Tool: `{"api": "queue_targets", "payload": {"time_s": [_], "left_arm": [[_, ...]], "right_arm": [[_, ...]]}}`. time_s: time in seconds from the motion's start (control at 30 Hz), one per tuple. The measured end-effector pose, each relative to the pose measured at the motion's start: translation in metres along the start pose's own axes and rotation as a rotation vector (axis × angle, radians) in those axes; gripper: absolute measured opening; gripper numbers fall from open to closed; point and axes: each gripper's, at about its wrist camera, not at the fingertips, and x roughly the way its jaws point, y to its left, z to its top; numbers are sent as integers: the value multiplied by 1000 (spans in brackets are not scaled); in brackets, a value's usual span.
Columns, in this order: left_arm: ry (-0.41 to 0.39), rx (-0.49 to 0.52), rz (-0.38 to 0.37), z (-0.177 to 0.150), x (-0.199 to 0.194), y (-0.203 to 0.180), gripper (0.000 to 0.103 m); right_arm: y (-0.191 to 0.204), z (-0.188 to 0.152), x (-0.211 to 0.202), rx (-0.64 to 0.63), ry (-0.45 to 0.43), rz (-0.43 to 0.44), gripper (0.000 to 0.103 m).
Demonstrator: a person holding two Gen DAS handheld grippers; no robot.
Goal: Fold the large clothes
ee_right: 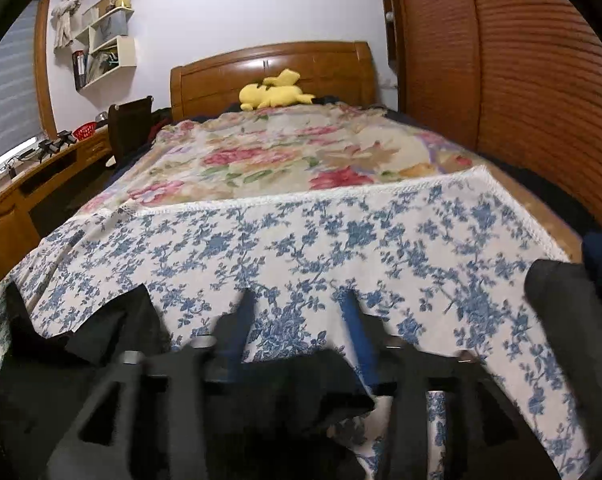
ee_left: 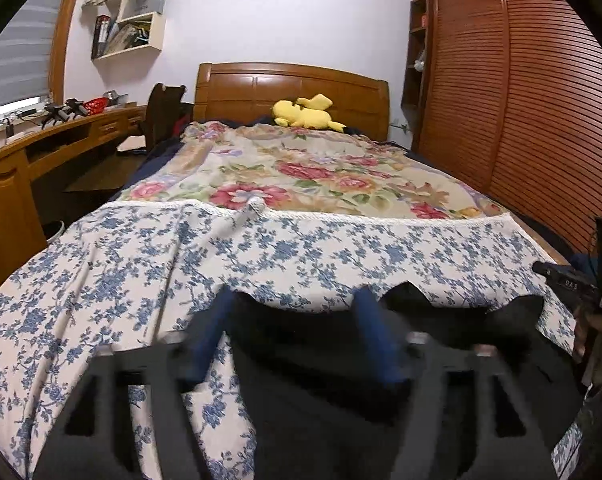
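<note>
Across the bed's foot, blue-floral cloth (ee_left: 301,248) spread flat, fold not yet started.
Left gripper (ee_left: 297,316) and right gripper (ee_right: 297,312) hover, fingers apart, over its near edge beside a black garment (ee_left: 321,360); next, I judge, each must pinch that hem.

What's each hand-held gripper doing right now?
Left hand-held gripper: open, holding nothing, over the black garment.
Right hand-held gripper: open, holding nothing, over the blue floral cloth.
</note>
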Motion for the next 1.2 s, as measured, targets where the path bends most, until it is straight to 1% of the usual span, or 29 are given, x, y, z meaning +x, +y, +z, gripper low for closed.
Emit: {"api": "queue_targets", "payload": {"time_s": [0.1,0.23,0.33,0.47,0.53,0.63,0.8,0.87,0.9,1.03,1.1,1.2], "left_arm": [[25,18,-17,-7,0,-8,80],[53,66,-30,-19,-2,-23,80],[74,97,-46,-28,-3,-36,80],[98,120,-83,-38,-5,-51,80],[109,131,-104,-43,-7,-59,80],[120,146,-132,-50,-9,-71,80],[141,169,-163,-65,-17,-87,80],[147,173,-172,-71,-23,-92,80],[149,174,-176,-74,-26,-93,80],[156,177,-183,-84,-37,-98,80],[158,178,-181,-88,-43,-100,80],[160,174,-177,-97,-52,-103,80]], "right_arm": [[-1,-5,-1,-18,26,19,60],[-7,-12,-5,-25,51,77,60],[-9,-13,-3,-51,91,84,60],[-11,-9,-7,-57,109,84,60],[-6,-9,-15,-71,106,87,60],[3,-15,-31,-101,101,119,60],[27,-36,-55,-190,117,188,60],[33,-48,-64,-225,111,207,48],[36,-56,-68,-246,125,217,43],[35,-76,-78,-274,158,236,42],[31,-81,-77,-283,182,216,42],[25,-95,-57,-306,268,172,42]]}}
